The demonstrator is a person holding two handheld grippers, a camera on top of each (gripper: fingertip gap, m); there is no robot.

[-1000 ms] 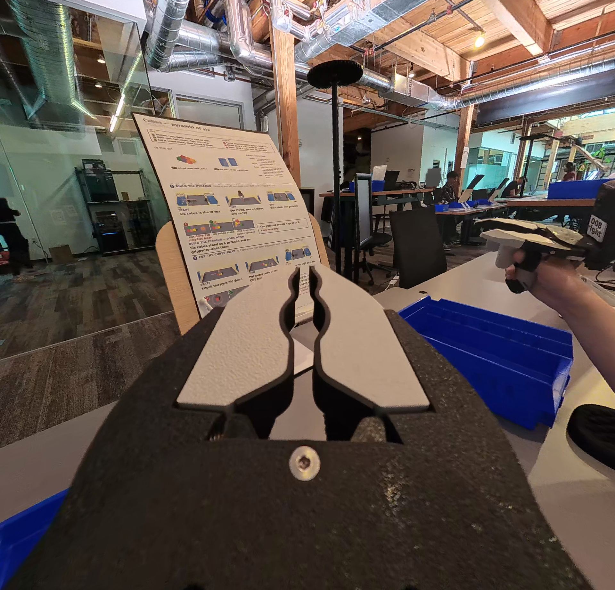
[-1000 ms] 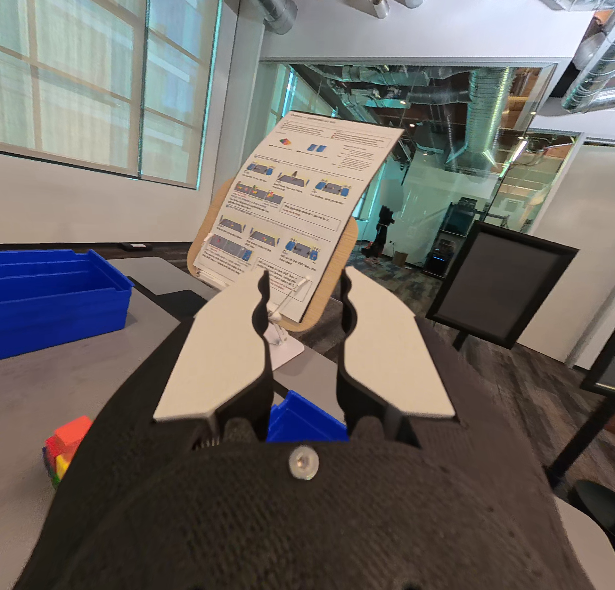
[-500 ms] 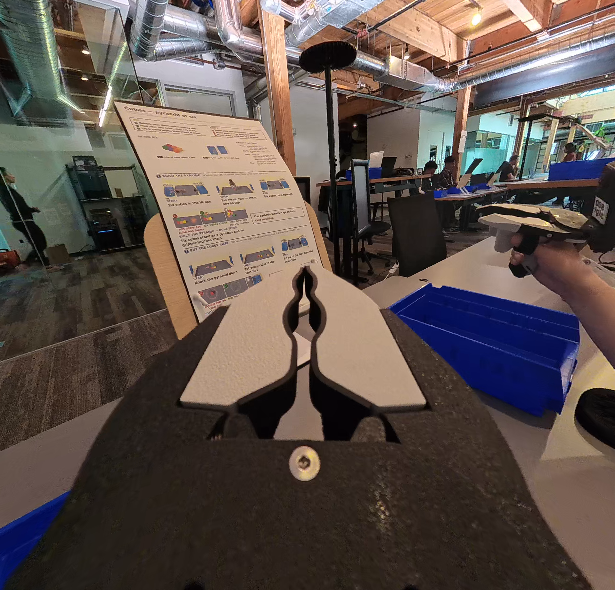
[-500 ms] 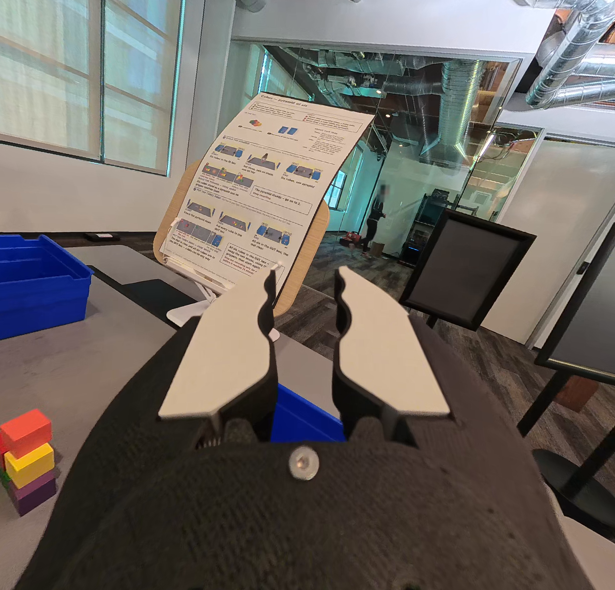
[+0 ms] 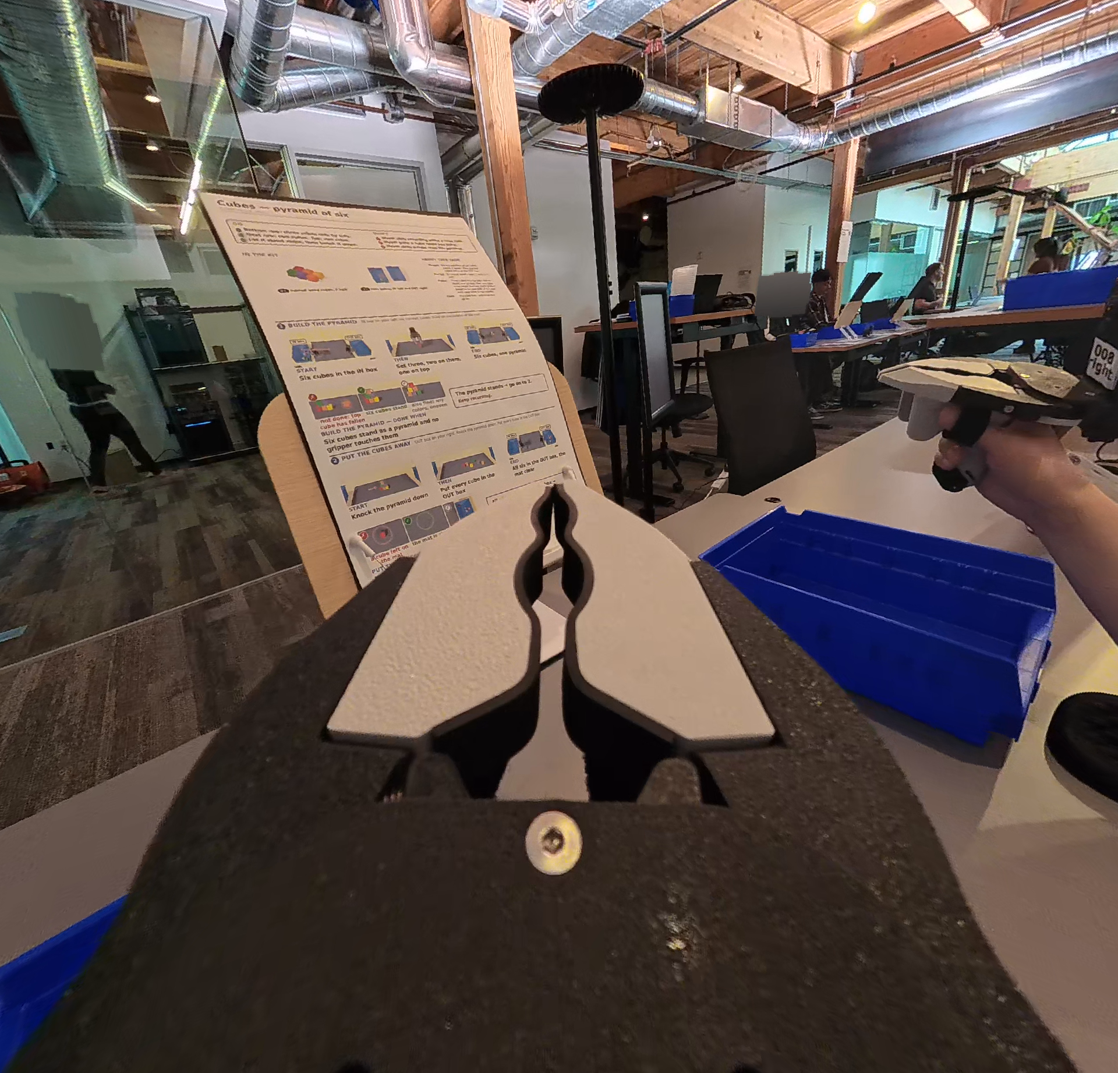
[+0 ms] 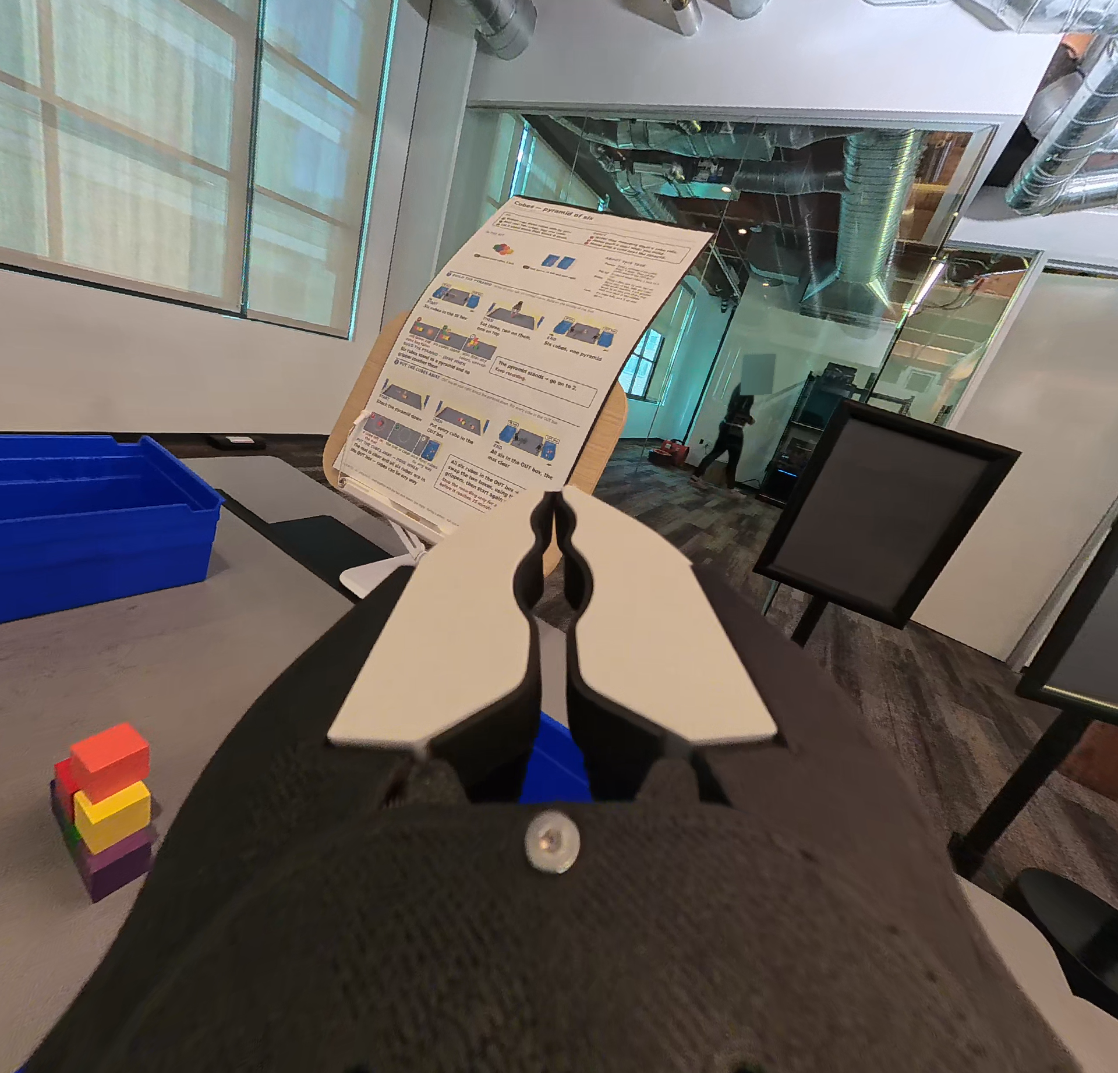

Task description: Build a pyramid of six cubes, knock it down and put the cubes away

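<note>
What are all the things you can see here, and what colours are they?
cubes: stacked pile, orange on top, then yellow and purple, with red and green edges behind; exact count hidden; on the grey table, left of the right claw
bins: two, blue, one at each side of the table; no cubes show in them
sheet: one, white with pictures, leaning on a wooden stand at the table's far edge
table: one, grey
frame: one, black, on the floor to the right
chair: one, black, beyond the table
left claw: one, white fingers, shut, empty
right claw: one, white fingers, shut, empty
hand: one, holding the right claw
</note>
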